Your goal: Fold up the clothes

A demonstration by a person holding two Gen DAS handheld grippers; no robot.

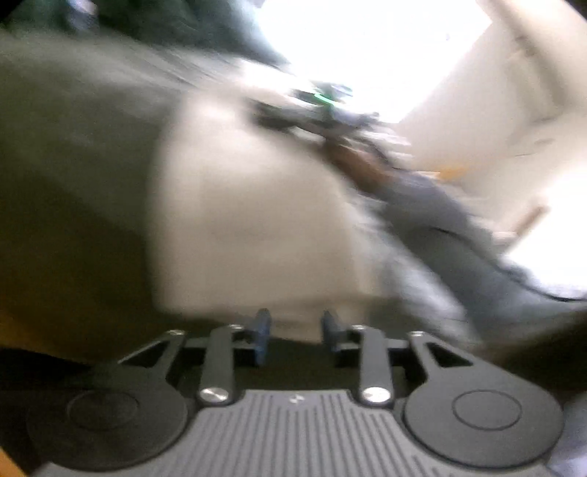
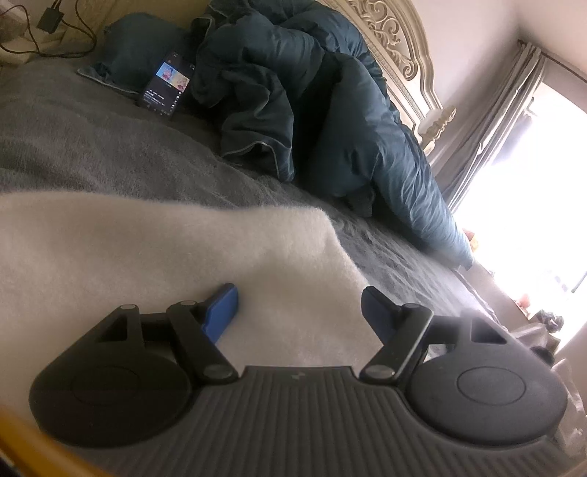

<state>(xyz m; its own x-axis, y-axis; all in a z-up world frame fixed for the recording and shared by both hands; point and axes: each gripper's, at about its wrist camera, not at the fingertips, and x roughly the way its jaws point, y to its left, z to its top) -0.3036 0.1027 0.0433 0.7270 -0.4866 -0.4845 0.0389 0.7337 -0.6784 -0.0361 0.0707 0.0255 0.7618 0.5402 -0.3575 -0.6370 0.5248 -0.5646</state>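
Note:
A white fluffy garment (image 2: 165, 249) lies spread on the grey bed cover (image 2: 91, 146). My right gripper (image 2: 299, 304) hovers low over its near right part, blue pads wide apart, nothing between them; it is open. The left wrist view is badly blurred. There the white garment (image 1: 238, 201) fills the middle, and my left gripper (image 1: 297, 328) stands at its near edge with a narrow gap between its fingers. No cloth shows in that gap. A person's hand (image 1: 359, 161) and grey sleeve (image 1: 440, 227) reach in from the right over the garment.
A heaped dark blue duvet (image 2: 312, 110) and a pillow (image 2: 139, 47) lie at the head of the bed, with a lit phone (image 2: 167, 86) propped against them. Behind are an ornate headboard (image 2: 396, 36), grey curtains (image 2: 488, 121) and a bright window. Cables (image 2: 55, 25) lie at the far left.

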